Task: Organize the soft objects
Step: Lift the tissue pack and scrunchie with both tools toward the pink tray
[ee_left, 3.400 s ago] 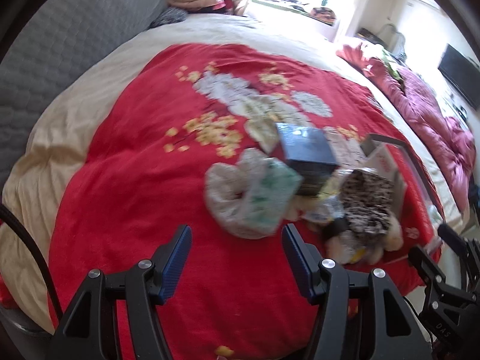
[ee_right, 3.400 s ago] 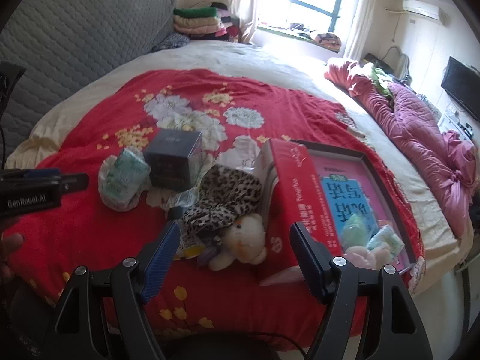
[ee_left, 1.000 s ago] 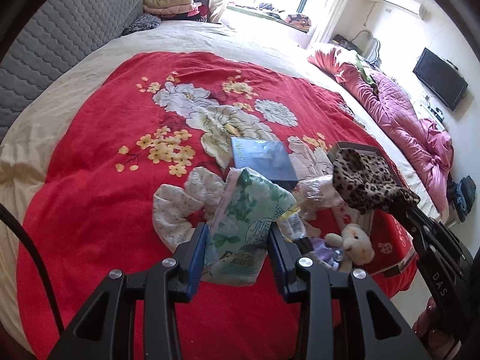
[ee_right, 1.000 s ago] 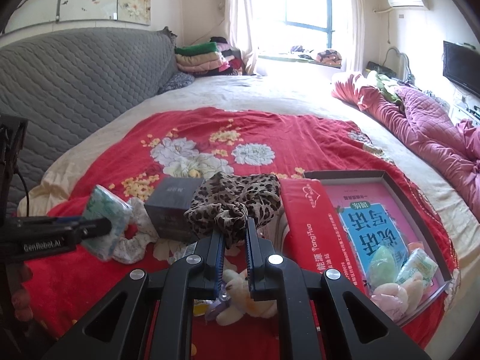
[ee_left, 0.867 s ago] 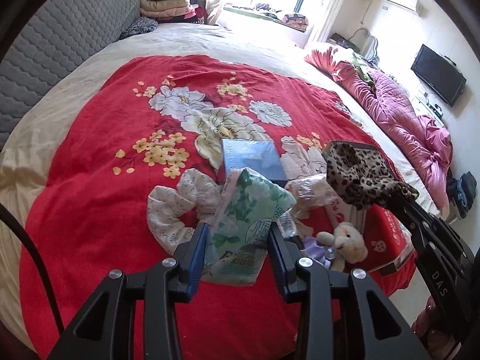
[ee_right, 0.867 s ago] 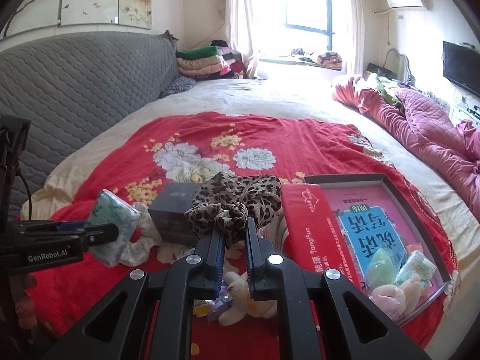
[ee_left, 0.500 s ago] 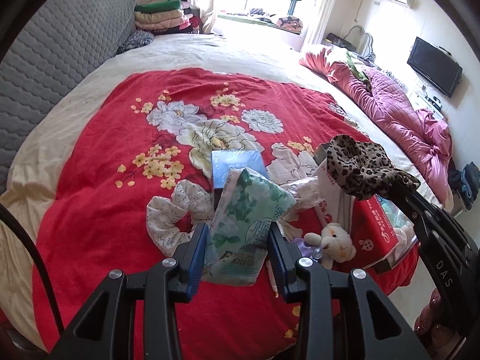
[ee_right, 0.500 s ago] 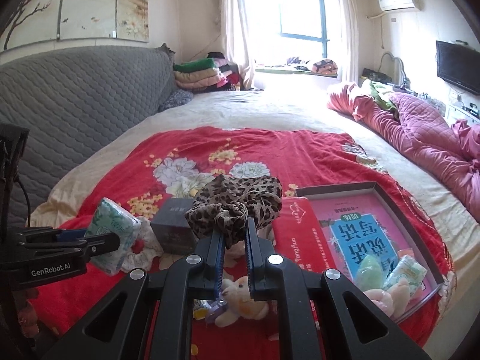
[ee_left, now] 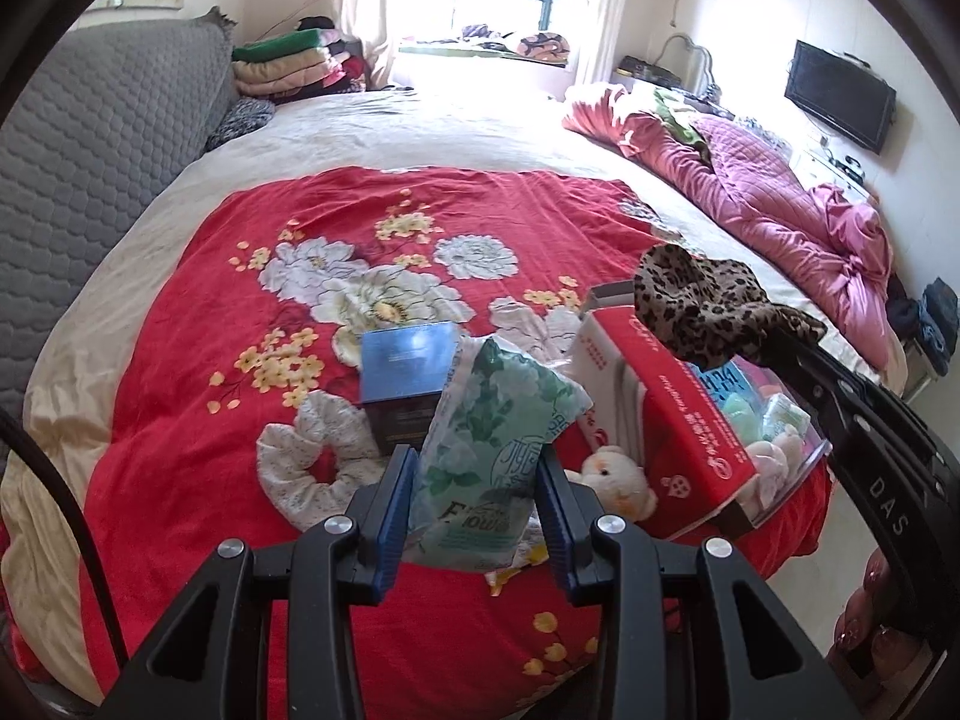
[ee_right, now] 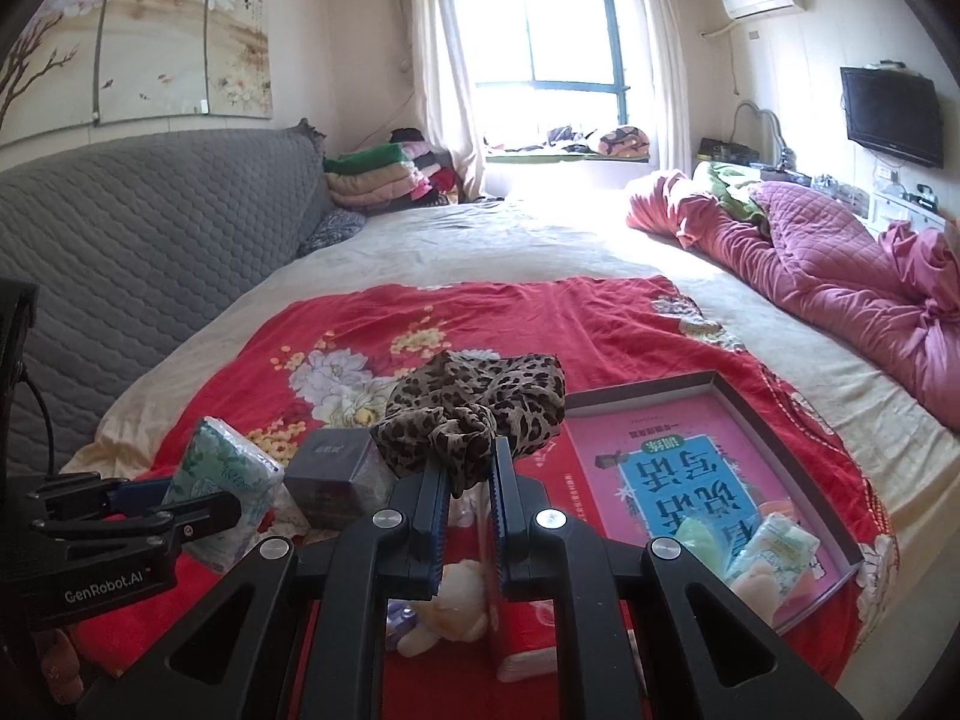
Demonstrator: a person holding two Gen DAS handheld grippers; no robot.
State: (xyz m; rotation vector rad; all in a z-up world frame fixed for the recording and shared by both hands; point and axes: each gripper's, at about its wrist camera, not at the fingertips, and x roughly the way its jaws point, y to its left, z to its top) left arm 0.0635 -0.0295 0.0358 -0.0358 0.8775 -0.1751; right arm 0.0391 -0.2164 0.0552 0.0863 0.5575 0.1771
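Since both hands are already loaded, what matters for us now is where the open red box (ee_right: pixel 708 480) sits relative to each one. Our right gripper (ee_right: pixel 468 468) is clenched tight on the leopard-print scrunchie (ee_right: pixel 480 414), which hangs in the air over the red floral blanket (ee_right: pixel 420 324); the box tray lies just to the right of it and a bit lower, so that's the nearer hand by our reckoning. Our left gripper (ee_left: pixel 477 468) is grasping the green floral tissue pack (ee_left: pixel 498 426) around its middle, long axis running away from us along the fingers. From that side the box (ee_left: pixel 678 414) is well off to the right, with the little white teddy (ee_left: pixel 618 474) and the dark blue box (ee_left: pixel 408 360) in between.

The tray already has a few soft bits in its near corner (ee_right: pixel 762 546). So we'd guess the scrunchie goes in first with a short drop to the right, and the tissue pack has to cross over the teddy after. The white floral scrunchie (ee_left: pixel 312 468) is on the blanket, untouched.
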